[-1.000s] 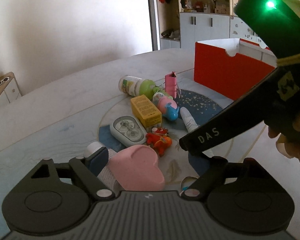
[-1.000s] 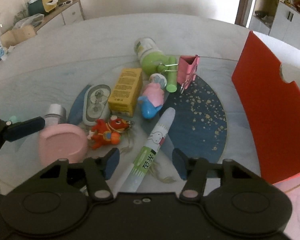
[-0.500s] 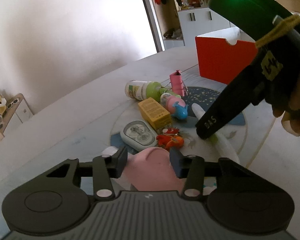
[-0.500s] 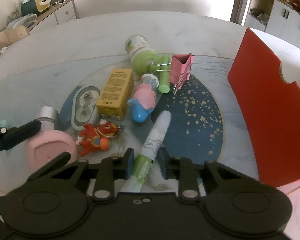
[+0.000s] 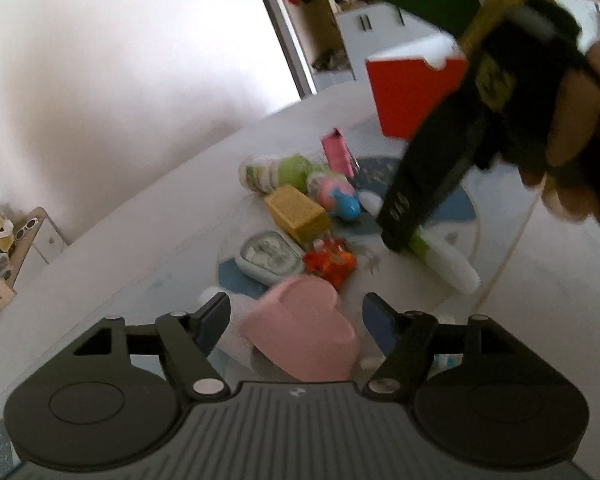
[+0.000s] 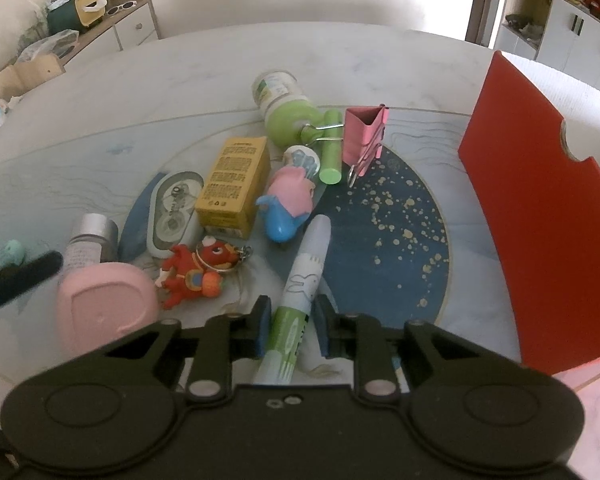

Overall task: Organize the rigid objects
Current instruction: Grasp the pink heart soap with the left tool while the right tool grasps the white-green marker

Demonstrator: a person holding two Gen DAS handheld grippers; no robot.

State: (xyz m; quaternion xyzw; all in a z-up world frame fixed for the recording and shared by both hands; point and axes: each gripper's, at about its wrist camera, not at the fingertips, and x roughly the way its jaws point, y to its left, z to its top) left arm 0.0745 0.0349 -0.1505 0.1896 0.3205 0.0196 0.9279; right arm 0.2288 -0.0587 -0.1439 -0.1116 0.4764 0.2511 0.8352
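My right gripper [image 6: 290, 330] is shut on the green-and-white tube [image 6: 302, 296], gripping its green lower part; the tube's white cap points away from me. In the left wrist view the right gripper [image 5: 396, 236] shows holding the tube [image 5: 448, 264] just above the table. My left gripper [image 5: 296, 320] is open, its fingers on either side of the pink heart-shaped case [image 5: 304, 328], apart from it. The pink case also shows in the right wrist view [image 6: 104, 308]. The red box [image 6: 540, 200] stands to the right.
On the round table [image 6: 180, 80] lie a yellow carton [image 6: 234, 186], a green bottle [image 6: 284, 108], a pink binder clip [image 6: 364, 136], a pig toy [image 6: 288, 204], a red keychain toy [image 6: 196, 276], a grey case [image 6: 174, 212] and a silver-capped bottle [image 6: 88, 240].
My right gripper closed on the tube and lifted it slightly. My left gripper closed around the pink case, then opened again and pulled back a little.
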